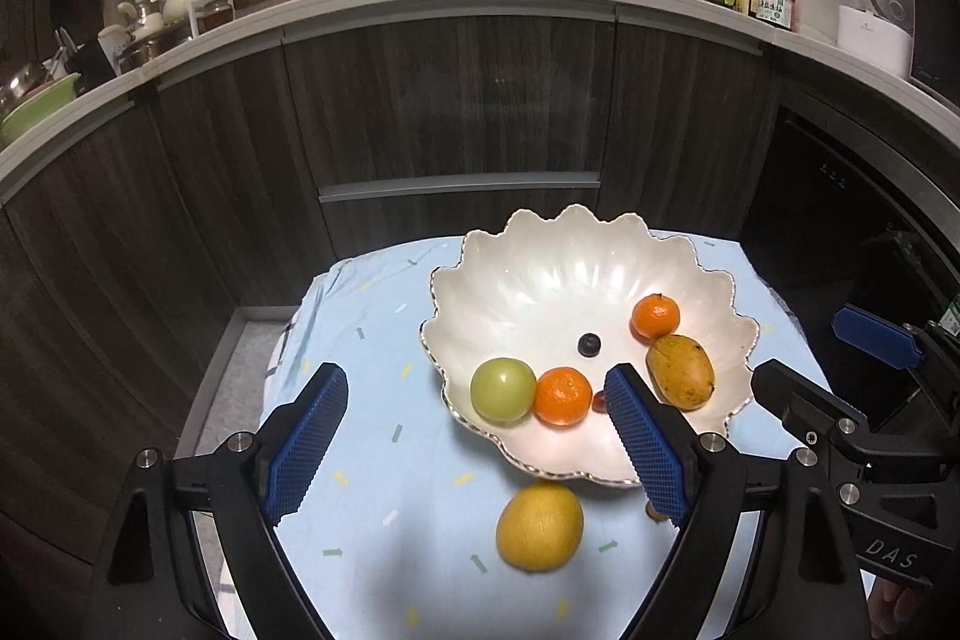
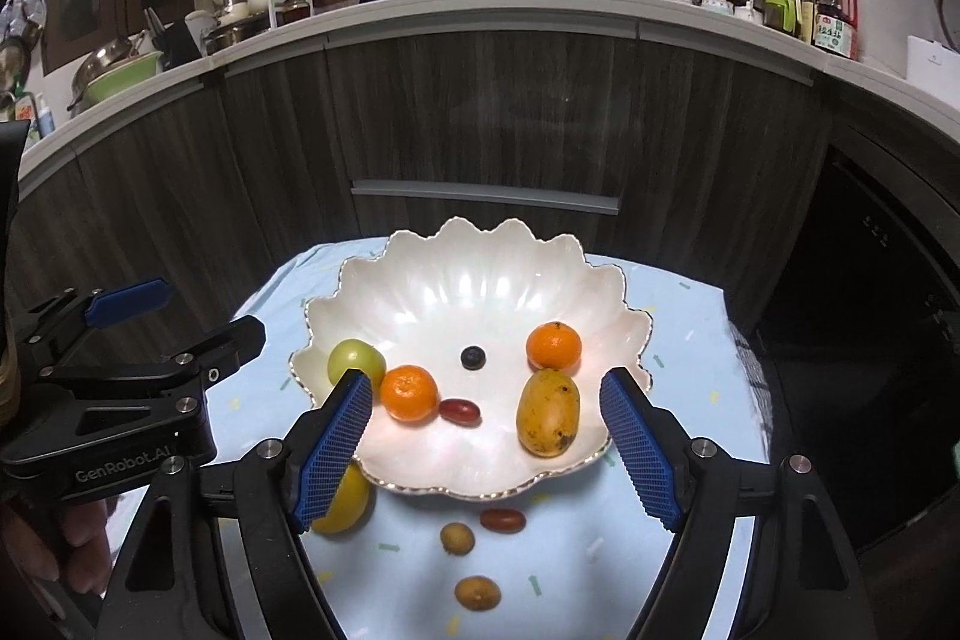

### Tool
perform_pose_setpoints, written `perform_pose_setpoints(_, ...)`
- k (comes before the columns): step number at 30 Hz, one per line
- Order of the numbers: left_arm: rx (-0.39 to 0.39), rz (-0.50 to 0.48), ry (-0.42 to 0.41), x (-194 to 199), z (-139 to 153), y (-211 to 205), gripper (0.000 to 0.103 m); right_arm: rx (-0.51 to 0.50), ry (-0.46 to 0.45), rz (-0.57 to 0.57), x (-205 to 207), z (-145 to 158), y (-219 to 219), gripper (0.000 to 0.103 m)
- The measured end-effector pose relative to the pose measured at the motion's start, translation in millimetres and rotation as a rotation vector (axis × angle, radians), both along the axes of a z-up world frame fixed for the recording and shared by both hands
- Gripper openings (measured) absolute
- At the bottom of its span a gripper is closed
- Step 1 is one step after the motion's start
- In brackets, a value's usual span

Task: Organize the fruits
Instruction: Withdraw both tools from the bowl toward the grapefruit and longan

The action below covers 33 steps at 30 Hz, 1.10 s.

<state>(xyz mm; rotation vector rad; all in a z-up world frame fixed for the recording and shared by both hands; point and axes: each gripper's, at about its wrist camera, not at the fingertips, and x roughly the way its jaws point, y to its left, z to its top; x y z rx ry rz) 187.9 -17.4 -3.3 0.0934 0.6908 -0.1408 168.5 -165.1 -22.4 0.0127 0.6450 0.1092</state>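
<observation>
Left hand-held gripper [image 1: 477, 403] gapes empty above the scalloped bowl [image 1: 576, 244] of fruit.

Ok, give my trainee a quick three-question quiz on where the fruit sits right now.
1. True or false: the mango lies inside the white bowl.
2. How many oranges are in the bowl?
3. Which sits on the cloth outside the bowl: A) yellow citrus B) blueberry C) green apple?

Key: 1 true; 2 two; 3 A.
</observation>
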Motion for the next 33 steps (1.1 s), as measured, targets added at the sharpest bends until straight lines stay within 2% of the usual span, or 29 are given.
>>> perform_pose_setpoints(13,-0.013,0.008,-0.001,-30,0,5,0.088,-0.001,-0.012,0.0,-23,1,2,0.079)
perform_pose_setpoints(33,-0.024,-0.004,0.041,-51,-28,4,0.088,-0.01,0.026,-0.004,-46,-23,0,0.079)
